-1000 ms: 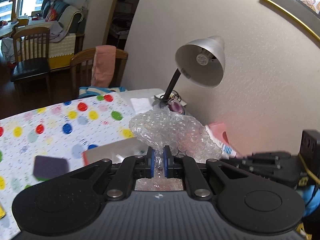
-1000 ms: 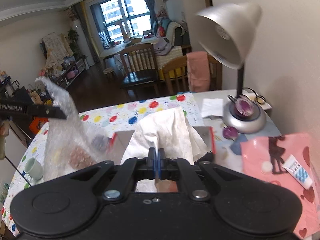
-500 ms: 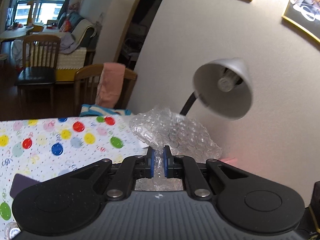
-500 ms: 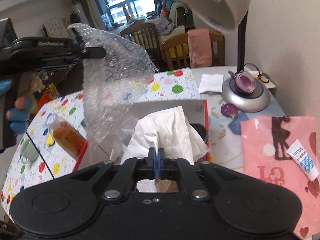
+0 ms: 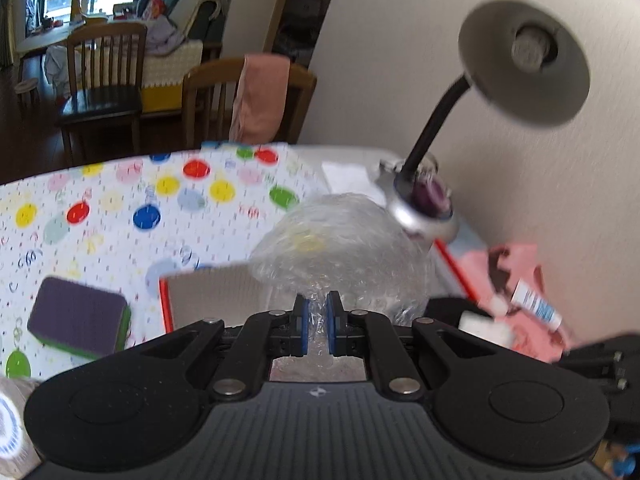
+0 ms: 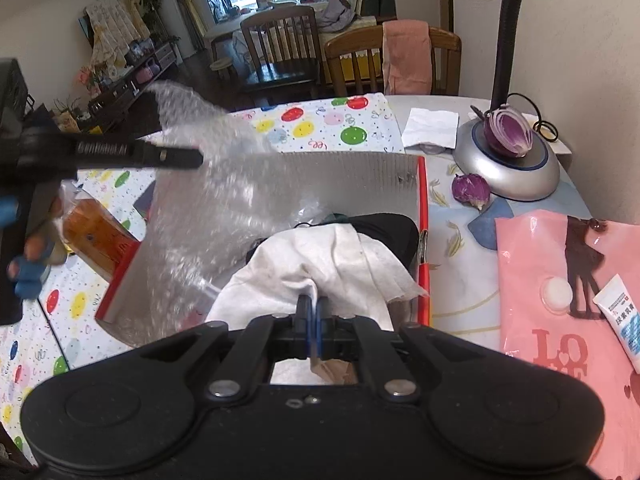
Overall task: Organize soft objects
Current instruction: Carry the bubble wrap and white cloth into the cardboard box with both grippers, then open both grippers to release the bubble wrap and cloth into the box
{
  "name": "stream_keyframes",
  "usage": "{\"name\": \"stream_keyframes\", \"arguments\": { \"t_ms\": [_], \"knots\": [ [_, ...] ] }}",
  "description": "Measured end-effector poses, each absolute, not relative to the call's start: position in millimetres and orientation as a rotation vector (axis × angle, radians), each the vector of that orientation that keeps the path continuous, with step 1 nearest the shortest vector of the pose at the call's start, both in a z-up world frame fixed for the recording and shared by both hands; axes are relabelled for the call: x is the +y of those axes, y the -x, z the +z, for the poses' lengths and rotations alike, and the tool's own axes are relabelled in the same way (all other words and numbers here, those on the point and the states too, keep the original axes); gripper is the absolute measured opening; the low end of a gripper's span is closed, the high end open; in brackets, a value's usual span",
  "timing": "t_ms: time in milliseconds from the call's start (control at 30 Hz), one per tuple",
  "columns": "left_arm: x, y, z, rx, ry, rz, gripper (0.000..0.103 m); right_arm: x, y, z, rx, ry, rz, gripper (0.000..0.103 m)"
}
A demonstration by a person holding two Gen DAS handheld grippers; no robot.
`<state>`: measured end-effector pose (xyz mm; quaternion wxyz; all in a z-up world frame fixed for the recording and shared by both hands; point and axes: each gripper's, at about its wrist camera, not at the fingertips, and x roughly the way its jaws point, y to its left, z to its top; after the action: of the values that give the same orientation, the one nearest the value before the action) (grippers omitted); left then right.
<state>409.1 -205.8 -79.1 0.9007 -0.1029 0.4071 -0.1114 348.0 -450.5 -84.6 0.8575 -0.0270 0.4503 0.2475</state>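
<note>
Here, label by label:
Left tongs [image 5: 316, 322]: clenched on bubble wrap [image 5: 344, 256], a pinched fold sits between the blue pads; also seen from the side in the right wrist view [image 6: 188, 159].
Bubble wrap: held up in the air over the open box [image 6: 352, 176], the sheet trails down from the tongs toward the box's left side [image 6: 224, 208]; blurred.
Right tongs [image 6: 313, 326]: clamped on white cloth [image 6: 320, 264], pads pressed tight together.
White cloth: bunched, hanging over the box's near part, above a dark item [image 6: 384, 232] inside.
Box: grey walls, red edges, on the table [image 6: 460, 292].
Right of box: lamp base [image 6: 508, 168] carrying a cut purple onion [image 6: 508, 134], another onion piece [image 6: 471, 190] beside the base, pink bag [image 6: 560, 292] with a white tube [image 6: 624, 320] on it.
Left of box: spotted tablecloth [image 5: 120, 208], purple-and-green sponge [image 5: 78, 318], amber bottle [image 6: 96, 228].
Behind: chair [image 6: 400, 60] with pink towel [image 6: 406, 56] draped on it.
</note>
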Motion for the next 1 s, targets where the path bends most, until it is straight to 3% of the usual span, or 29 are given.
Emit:
{"name": "stream_keyframes", "arguments": {
  "t_ms": [367, 633, 767, 1000],
  "knots": [
    [-214, -414, -119, 0.995, 0.134, -0.219, 0.008, -441, -365, -108, 0.974, 0.094, 0.494, 0.004],
    [-218, -412, -124, 1.01, 0.077, -0.216, 0.008, -440, -364, -115, 0.981, 0.121, 0.497, 0.019],
    [-215, -412, -121, 1.015, 0.101, -0.218, 0.009, -444, -360, -108, 0.971, 0.112, 0.497, 0.035],
    [-206, -409, -113, 1.013, 0.168, -0.227, 0.01, -450, -354, -92, 0.944, 0.075, 0.516, 0.046]
  ]
}}
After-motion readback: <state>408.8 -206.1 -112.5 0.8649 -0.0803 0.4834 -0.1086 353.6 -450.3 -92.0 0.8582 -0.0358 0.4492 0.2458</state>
